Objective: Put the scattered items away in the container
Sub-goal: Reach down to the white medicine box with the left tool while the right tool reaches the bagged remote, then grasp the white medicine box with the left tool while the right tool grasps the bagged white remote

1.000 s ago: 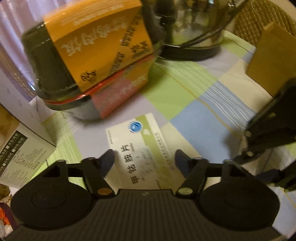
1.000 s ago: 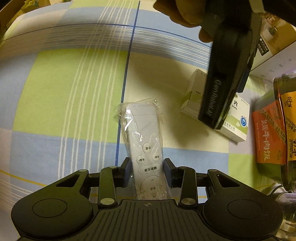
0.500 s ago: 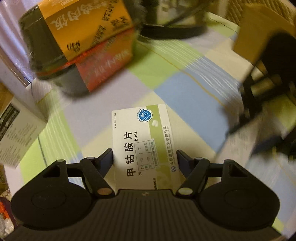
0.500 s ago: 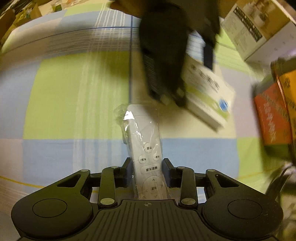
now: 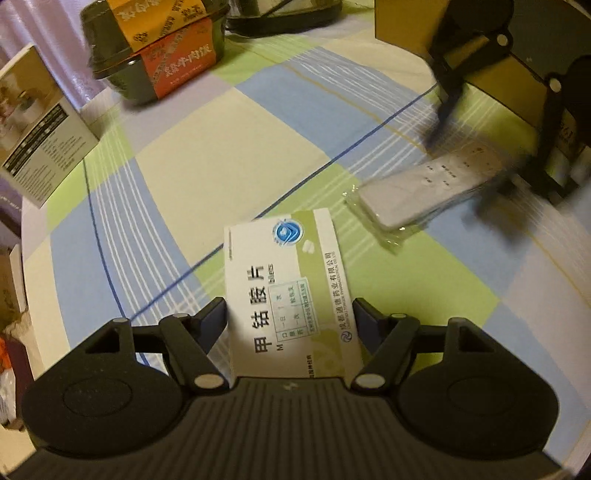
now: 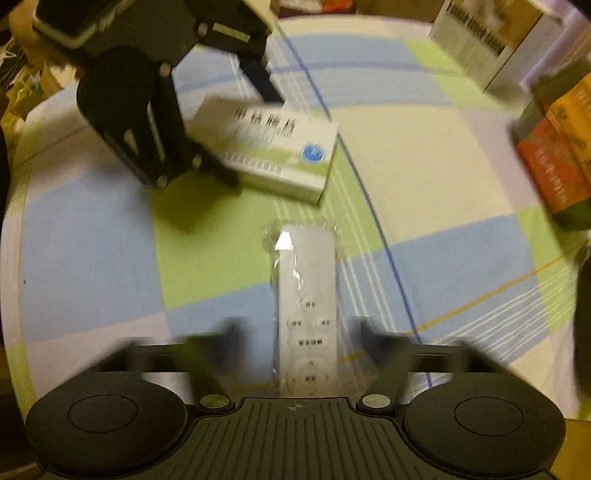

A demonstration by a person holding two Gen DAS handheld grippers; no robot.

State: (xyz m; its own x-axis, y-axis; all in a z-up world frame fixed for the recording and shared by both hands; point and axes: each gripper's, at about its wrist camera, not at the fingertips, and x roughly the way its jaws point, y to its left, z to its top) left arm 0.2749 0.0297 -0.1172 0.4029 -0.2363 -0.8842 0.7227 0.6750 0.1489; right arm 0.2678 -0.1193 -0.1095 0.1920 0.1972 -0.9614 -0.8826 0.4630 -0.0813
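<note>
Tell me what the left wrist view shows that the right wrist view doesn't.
Only the left wrist view shows the printed face of the medicine box between the left gripper fingers, plus a brown cardboard box and a metal pot base at the far edge. Only the right wrist view shows the wrapped remote lying between the blurred right gripper fingers. Both show the checked cloth, the orange food tub and a white carton.

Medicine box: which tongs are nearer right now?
Left. The left tongs hold the medicine box between their fingers. The right tongs sit apart from it, straddling the bagged remote.
</note>
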